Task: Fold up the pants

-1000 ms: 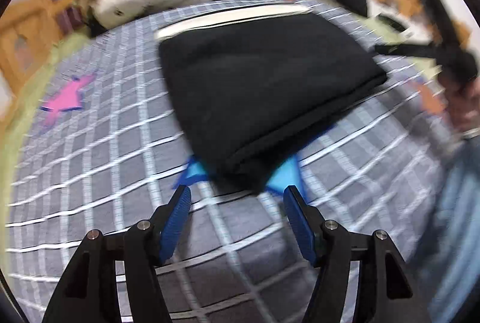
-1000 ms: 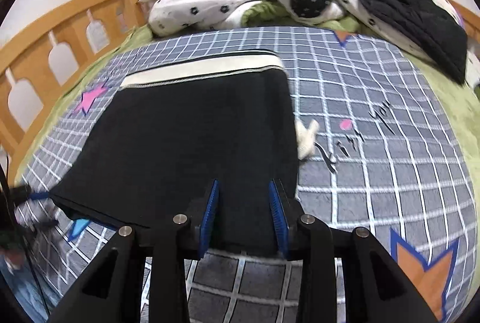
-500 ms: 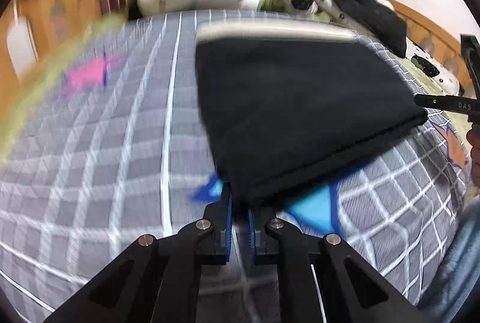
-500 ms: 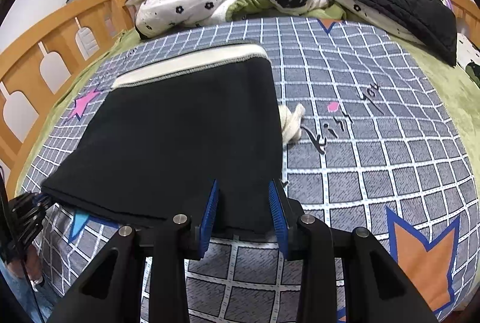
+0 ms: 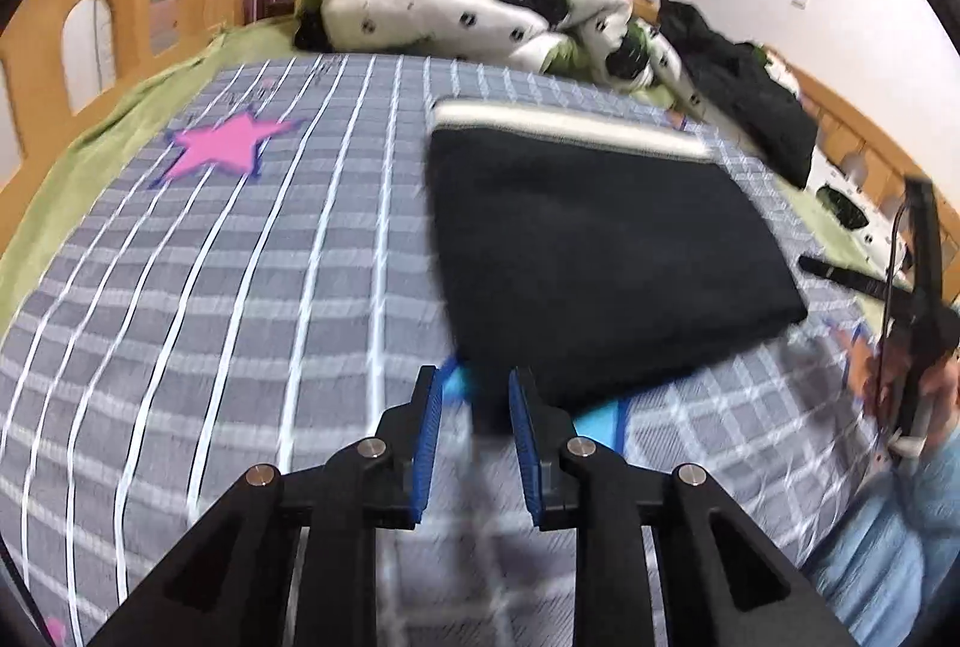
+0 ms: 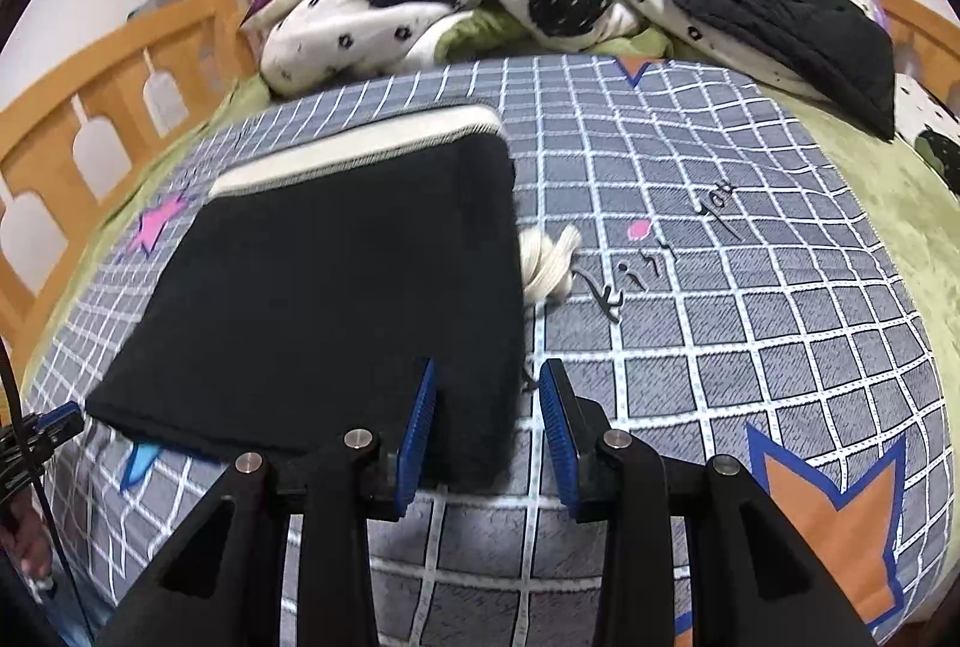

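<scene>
The black pants lie folded in a flat rectangle on the grey checked bedspread, with a cream waistband at the far edge. My left gripper is open, its jaws around the near left corner of the fold. In the right wrist view the pants fill the left half; my right gripper is open around the near right corner. A cream drawstring sticks out at the pants' right side.
A crumpled white, green and black quilt and dark clothes are piled at the bed's far end. A wooden bed rail runs along the left. The right gripper's frame shows in the left wrist view.
My left gripper closed near the pants' corner, then opened partly again and swung left. My right gripper has opened wider and stays at the near right corner. The pants lie the same.
</scene>
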Motion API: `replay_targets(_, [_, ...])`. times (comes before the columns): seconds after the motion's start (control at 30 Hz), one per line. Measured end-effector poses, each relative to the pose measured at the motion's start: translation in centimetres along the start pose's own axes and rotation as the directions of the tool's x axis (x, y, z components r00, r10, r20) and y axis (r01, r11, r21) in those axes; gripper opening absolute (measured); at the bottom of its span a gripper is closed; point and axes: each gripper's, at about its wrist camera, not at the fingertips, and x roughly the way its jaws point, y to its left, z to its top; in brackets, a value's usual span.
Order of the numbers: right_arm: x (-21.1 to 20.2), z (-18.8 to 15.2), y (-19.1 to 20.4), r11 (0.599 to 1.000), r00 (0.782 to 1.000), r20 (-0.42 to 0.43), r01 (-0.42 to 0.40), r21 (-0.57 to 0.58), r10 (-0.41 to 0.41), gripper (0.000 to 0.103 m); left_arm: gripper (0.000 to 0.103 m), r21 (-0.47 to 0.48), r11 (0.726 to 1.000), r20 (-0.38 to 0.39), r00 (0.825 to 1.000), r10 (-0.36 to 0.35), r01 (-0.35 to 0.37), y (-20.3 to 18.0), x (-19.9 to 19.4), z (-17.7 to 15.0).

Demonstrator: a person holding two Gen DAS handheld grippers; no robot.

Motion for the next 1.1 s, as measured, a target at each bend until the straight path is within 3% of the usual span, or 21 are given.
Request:
replay_targets(0.17, [1.1,1.1,1.8,1.0,0.999,0.047,-0.002,-0.026,0.003,0.035,0.022,0.059,0.997,-0.025,0.999,-0.038,0.039,-3.5,2.8,3.6])
replay_targets(0.27, [2.7,0.4,2.8,0.996,0.999,-0.027,-0.023,-0.092,0.021,0.036,0.022,0.026,1.0,-0.11,0.994,-0.013,0.016,-3.5,5.8,2.0])
replay_targets(0.37, [3.6,-1.1,3.4,0.984,0.997,-0.064,0.04,-0.173,-0.052,0.036,0.023,0.07,0.998,-0.062,0.998,0.007,-0.003,-4.0,5.7,0.7])
replay_targets(0.5, [4.3,-2.4,2.2,0.99,0.99,-0.136,0.016,-0.14,-0.035,0.035,0.023,0.055,0.998,-0.082,0.997,0.001,0.003,-4.1,5.3,0.5])
replay_targets(0.67, [2.6,-2.1,2.2,0.985,0.996,-0.08,0.013,-0.173,-0.028,0.035,0.027,-0.025,0.999,-0.108,0.994,-0.03,0.027,-3.5,5.4,1.2])
replay_targets(0.83, [1.1,-0.3,0.9,0.996,1.0,0.008,-0.001,-0.087,0.002,0.037,0.027,0.0,1.0,-0.103,0.995,0.001,-0.001,-4.0,5.8,1.5])
replay_targets(1.1, [2.3,1.8,0.5,1.0,0.999,0.049,0.022,-0.015,-0.022,0.037,0.027,-0.003,1.0,-0.09,0.996,0.009,-0.01,-3.4,5.4,5.0])
